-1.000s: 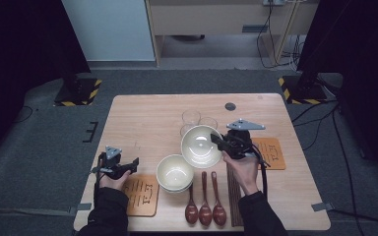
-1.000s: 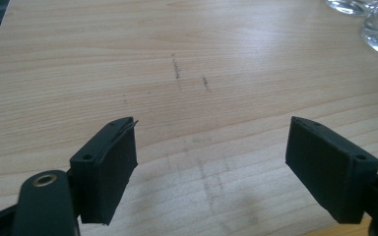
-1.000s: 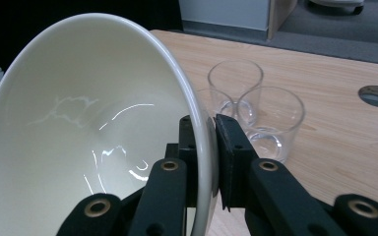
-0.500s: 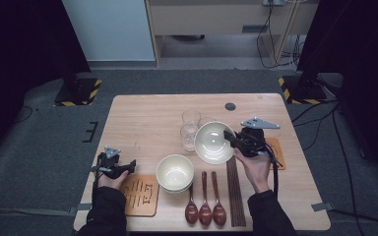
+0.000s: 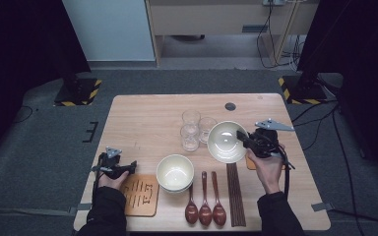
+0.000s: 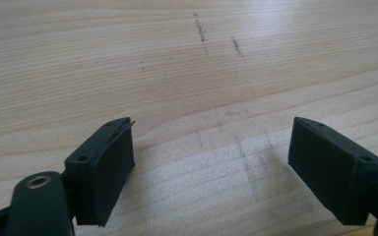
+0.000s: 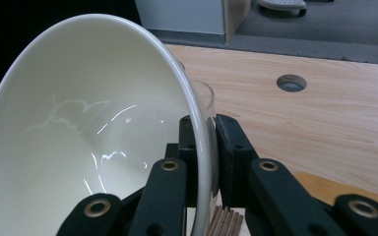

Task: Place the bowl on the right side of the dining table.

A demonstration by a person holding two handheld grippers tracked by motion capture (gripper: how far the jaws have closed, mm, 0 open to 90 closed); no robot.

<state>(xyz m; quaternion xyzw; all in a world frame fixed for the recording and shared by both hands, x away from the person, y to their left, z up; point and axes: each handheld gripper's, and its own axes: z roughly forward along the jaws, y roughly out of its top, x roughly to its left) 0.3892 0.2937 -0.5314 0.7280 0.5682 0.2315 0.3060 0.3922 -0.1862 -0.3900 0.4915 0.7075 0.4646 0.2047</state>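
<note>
The white bowl is what you carry now: it hangs in the air, tilted, above the table, at about 3 o'clock from the three glasses and at 1 o'clock from the stacked bowls. Your right gripper is clenched on its rim; in the right gripper view the wall of the white bowl sits between the jaws, one pad inside and one outside, at the bowl's 4 o'clock edge.

Judge it as glazed ceramic: stiff, fairly heavy for a one-point hold, smooth and slippery, and likely to chip or break if it drops or knocks the glasses. A rim pinch leaves the whole weight hanging to one side, so the bowl may swing or slide in the pads. Keep the pinch deep over the rim and move it slowly. Lower it level onto the orange mat peeking out at 5 o'clock below it, if that is where it goes.

Your left gripper rests low at the table's 8 o'clock, just beside the wooden coaster, jaws spread wide with nothing between them, having just opened a little further. The spoons and chopsticks lie at 6 o'clock.
</note>
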